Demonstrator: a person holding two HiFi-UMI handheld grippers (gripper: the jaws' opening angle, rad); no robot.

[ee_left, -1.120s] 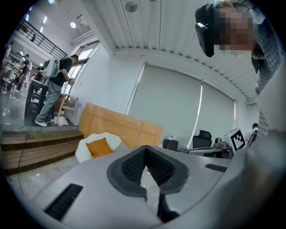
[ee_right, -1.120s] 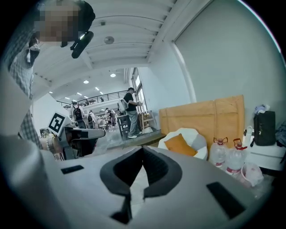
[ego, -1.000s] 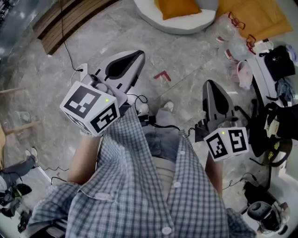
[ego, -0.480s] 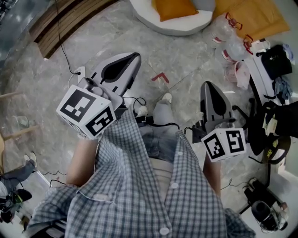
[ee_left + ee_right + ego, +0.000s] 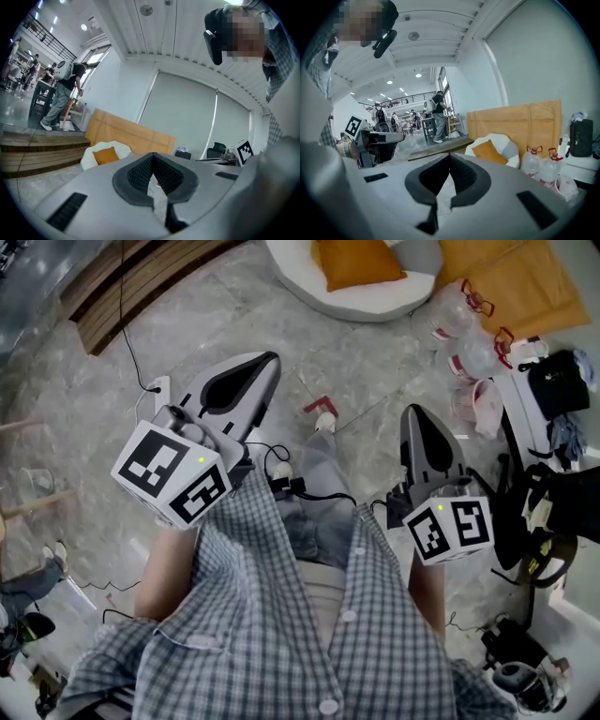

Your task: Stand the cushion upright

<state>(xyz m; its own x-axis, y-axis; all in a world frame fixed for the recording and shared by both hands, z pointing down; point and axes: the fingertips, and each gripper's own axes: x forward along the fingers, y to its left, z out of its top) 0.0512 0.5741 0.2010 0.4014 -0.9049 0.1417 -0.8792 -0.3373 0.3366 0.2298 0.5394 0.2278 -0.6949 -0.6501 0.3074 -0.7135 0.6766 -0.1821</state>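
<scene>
Left gripper (image 5: 270, 360) centre-left: jaws closed, nothing held. Right gripper (image 5: 418, 412) centre-right: same, closed and empty. Orange cushion (image 5: 361, 261) top centre, resting on white seat (image 5: 370, 304), well apart from both.

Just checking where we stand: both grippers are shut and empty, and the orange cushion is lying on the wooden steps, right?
The cushion's place is wrong. The orange cushion rests on the white seat, as the head view shows. The rest holds: the left gripper and the right gripper are both shut and empty.
</scene>
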